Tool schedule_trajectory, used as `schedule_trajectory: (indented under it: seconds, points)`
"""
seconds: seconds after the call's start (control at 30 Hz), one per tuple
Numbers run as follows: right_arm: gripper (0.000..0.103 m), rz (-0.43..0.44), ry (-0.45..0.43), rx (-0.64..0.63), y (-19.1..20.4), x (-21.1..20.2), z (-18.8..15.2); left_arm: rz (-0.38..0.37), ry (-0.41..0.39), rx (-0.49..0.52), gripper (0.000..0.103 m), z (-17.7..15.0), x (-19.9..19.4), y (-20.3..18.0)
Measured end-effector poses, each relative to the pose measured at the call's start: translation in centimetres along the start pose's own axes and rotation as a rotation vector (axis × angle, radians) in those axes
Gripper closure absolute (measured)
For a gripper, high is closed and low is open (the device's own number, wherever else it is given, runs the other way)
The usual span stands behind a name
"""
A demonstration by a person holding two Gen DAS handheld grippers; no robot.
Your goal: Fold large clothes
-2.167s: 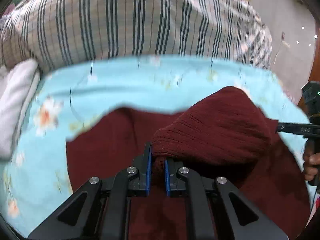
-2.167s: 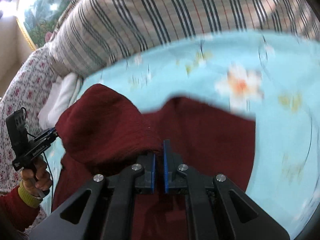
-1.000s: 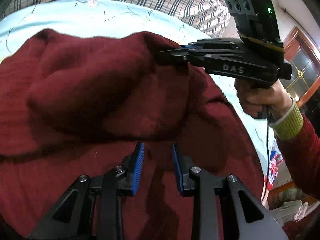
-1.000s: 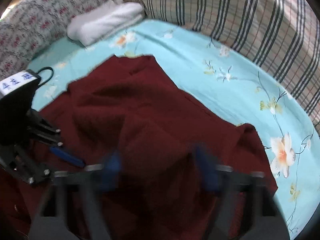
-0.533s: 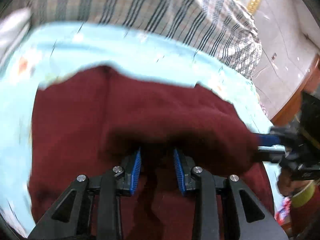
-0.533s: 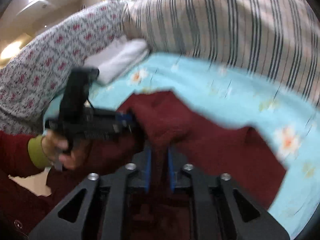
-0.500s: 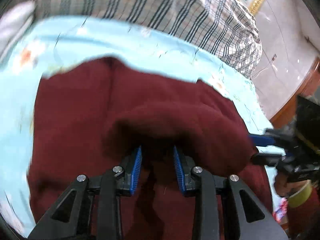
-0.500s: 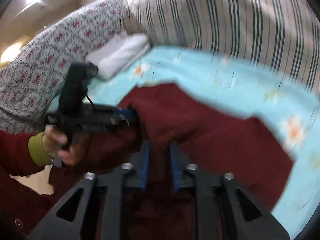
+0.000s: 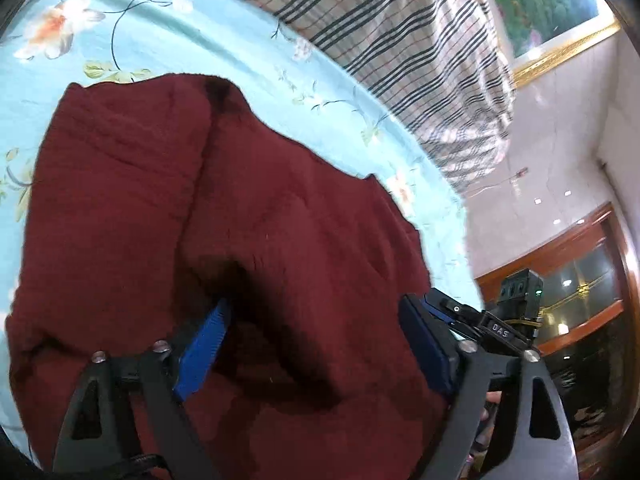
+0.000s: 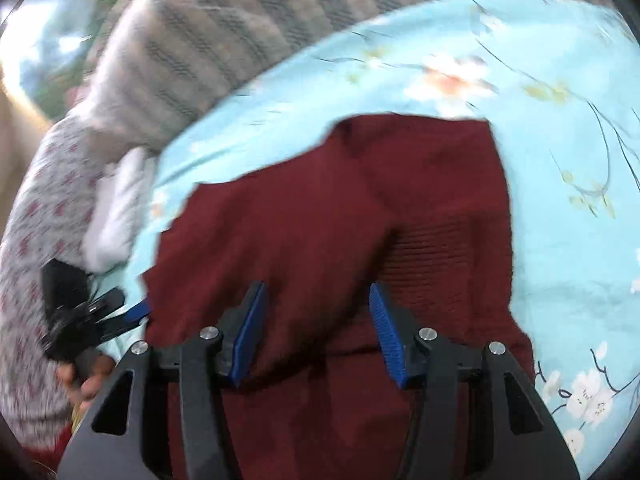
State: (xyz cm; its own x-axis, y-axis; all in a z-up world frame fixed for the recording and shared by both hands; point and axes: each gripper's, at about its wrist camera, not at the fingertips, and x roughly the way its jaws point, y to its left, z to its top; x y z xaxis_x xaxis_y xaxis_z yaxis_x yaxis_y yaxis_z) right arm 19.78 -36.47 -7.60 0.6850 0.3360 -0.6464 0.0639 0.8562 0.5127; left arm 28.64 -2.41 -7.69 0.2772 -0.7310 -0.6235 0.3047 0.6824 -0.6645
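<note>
Sweater [image 9: 280,220] released, both claws open.

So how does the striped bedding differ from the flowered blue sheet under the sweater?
The striped bedding is beige with dark lines and bunched in a heap; the blue sheet is light blue with flower sprigs and lies flat. The maroon sweater rests on the sheet, not on the striped bedding. Both are printed bed fabrics.

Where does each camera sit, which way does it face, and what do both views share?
Left wrist: sits on the left tongs, looking down over the jumper towards the plaid cover; own open tongs show.
Right wrist: sits on the right tongs, looking down over the jumper towards a white bundle; own open tongs show, plus the hand.
Shared: jumper, floral sheet, each other's tongs.
</note>
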Motion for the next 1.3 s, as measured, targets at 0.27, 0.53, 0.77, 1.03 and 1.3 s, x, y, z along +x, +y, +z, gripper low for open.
schedule_trajectory:
  seconds: [0.27,0.53,0.77,1.03,1.3]
  points:
    - [0.098,0.062,-0.145,-0.004,0.8,-1.5,-0.1,0.175,-0.1,0.189,0.099,-1.4,-1.2,-1.1]
    - [0.096,-0.041,-0.031,0.084,-2.4,-0.1,-2.1,0.229,-0.048,0.178,0.099,-3.3,0.4,1.2]
    - [0.094,-0.023,-0.098,-0.091,2.7,-1.6,-1.7,0.288,-0.037,0.207,0.096,-3.5,0.3,0.8]
    - [0.081,-0.054,-0.04,0.04,-0.8,-1.2,-2.4,0.343,-0.044,0.208,0.067,-5.0,-2.9,0.6]
    - [0.054,-0.096,-0.135,0.054,-3.5,-8.9,-6.7,0.402,-0.079,0.102,0.032,-10.2,-9.8,2.7]
